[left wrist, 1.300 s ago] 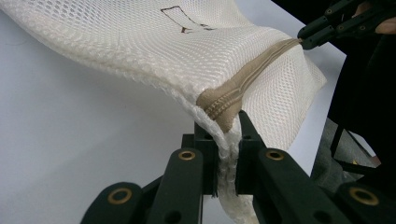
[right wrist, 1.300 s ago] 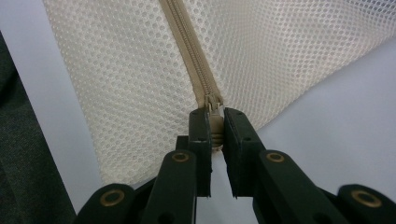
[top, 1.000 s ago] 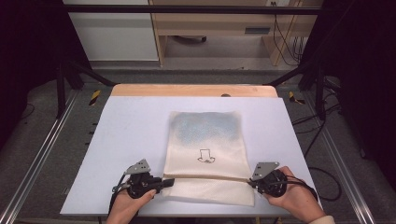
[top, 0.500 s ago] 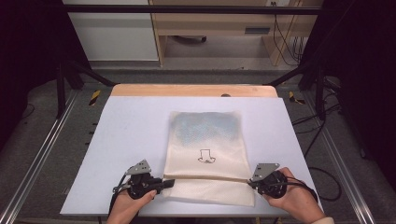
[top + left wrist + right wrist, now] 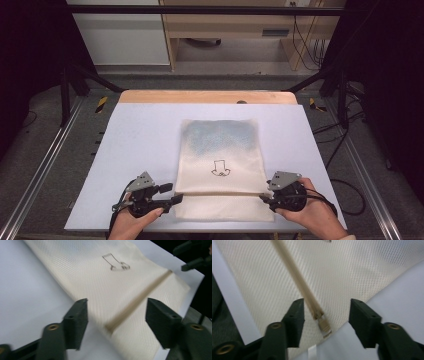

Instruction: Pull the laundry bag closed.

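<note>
Two grippers' jaws just opened, left gripper [image 5: 176, 193], right gripper [image 5: 264, 196], cloth [image 5: 220, 165] side edges

Cloth [image 5: 220, 160] flat on table [image 5: 135, 130], between left claw [image 5: 176, 193] and right claw [image 5: 264, 196].

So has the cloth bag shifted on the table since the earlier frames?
No. The cloth bag sits at the same spot against the table's wooden far edge.

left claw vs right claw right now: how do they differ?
The left claw sits at the cloth bag's left edge; the right claw sits at its right edge. In the left gripper view the bag's tan strip ends between the jaws; in the right gripper view it ends in a small tab there. Shared: both jaws have just been opening, stand apart and grip nothing.
</note>
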`<state>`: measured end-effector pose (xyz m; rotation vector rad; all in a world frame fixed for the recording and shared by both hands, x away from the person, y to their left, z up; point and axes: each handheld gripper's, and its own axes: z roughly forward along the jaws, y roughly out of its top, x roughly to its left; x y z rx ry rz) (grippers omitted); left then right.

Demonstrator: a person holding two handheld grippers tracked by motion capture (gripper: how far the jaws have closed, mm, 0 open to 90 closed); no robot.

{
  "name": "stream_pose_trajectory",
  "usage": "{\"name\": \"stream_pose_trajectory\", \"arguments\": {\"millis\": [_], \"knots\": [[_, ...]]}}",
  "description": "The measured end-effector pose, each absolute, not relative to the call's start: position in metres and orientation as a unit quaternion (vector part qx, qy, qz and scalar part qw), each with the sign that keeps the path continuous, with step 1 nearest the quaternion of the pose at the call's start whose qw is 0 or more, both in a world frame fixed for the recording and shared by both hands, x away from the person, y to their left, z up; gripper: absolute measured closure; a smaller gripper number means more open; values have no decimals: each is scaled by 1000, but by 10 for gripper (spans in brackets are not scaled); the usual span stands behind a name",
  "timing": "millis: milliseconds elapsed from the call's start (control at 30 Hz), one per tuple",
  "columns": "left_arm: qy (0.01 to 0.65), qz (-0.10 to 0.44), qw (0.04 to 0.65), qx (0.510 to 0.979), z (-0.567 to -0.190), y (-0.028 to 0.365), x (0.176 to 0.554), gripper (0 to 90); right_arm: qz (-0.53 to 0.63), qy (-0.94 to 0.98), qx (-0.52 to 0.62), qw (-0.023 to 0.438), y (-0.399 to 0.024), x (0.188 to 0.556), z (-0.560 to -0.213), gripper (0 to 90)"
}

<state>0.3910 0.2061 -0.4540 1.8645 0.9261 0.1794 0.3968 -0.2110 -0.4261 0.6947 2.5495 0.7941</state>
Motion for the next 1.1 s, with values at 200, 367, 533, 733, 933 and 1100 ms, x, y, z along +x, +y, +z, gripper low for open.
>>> {"name": "stream_pose_trajectory", "arguments": {"millis": [200,367,533,733,933,1100], "knots": [[407,138,504,749,-437,218,393,113,307,885,278,212,-195,402,-415,188],[402,183,491,751,-421,223,398,76,337,859,310,231,-186,410,-403,131],[396,207,483,753,-408,232,408,39,366,824,349,258,-183,424,-385,79],[401,217,480,750,-400,237,424,33,391,791,378,279,-186,437,-367,69],[412,229,486,736,-389,245,440,35,409,773,397,281,-192,447,-362,68],[429,240,491,719,-384,260,450,37,417,759,408,289,-199,454,-361,64]]}}
